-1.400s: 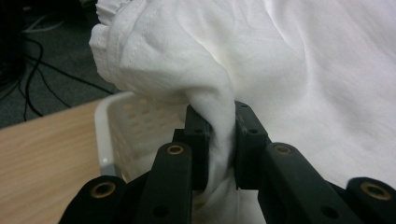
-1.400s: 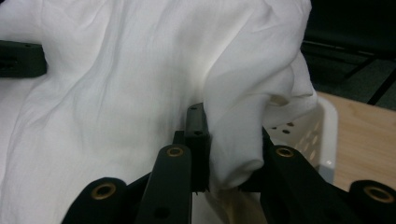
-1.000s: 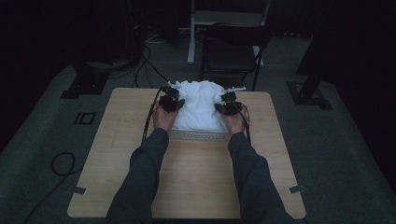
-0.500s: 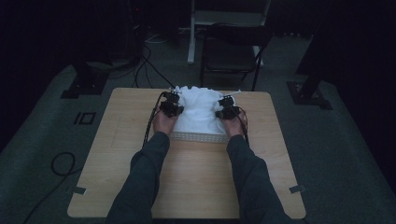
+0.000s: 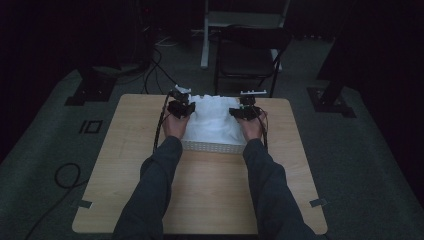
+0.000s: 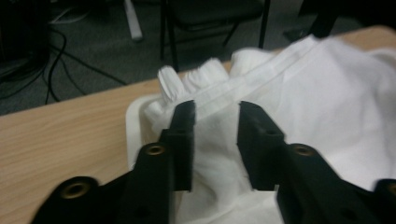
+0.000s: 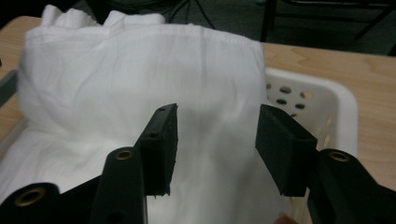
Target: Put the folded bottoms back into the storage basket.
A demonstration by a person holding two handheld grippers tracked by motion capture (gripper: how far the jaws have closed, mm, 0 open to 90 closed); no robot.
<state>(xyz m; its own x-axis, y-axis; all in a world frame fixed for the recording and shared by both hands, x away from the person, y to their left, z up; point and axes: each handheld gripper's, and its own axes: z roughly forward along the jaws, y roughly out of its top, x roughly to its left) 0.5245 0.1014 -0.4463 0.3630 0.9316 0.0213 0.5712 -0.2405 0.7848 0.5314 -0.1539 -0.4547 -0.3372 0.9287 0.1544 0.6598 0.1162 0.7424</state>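
A white cloth point(image 5: 214, 120) lies heaped in a white perforated basket point(image 5: 215, 146) at the far middle of the wooden table point(image 5: 210, 195). My left gripper point(image 5: 181, 102) is at the cloth's far left corner. Its jaws have just been opening and now stand apart point(image 6: 216, 107), with the cloth's hem point(image 6: 261, 77) running loosely across the gap and no pad pressing it. My right gripper point(image 5: 248, 106) is at the cloth's right side. Its jaws have also just been opening and stand wide point(image 7: 217, 112) over the cloth point(image 7: 140, 74), beside the basket's wall point(image 7: 322, 100).
A dark chair point(image 5: 247, 55) stands just beyond the table's far edge, with cables point(image 5: 155, 60) on the floor at the back left. The person's forearms point(image 5: 155, 190) reach across the near half of the table. Bare wood shows on both sides of the basket.
The cloth has sunk from a raised heap to lie flatter in the basket. Both hands have stayed at its two sides.
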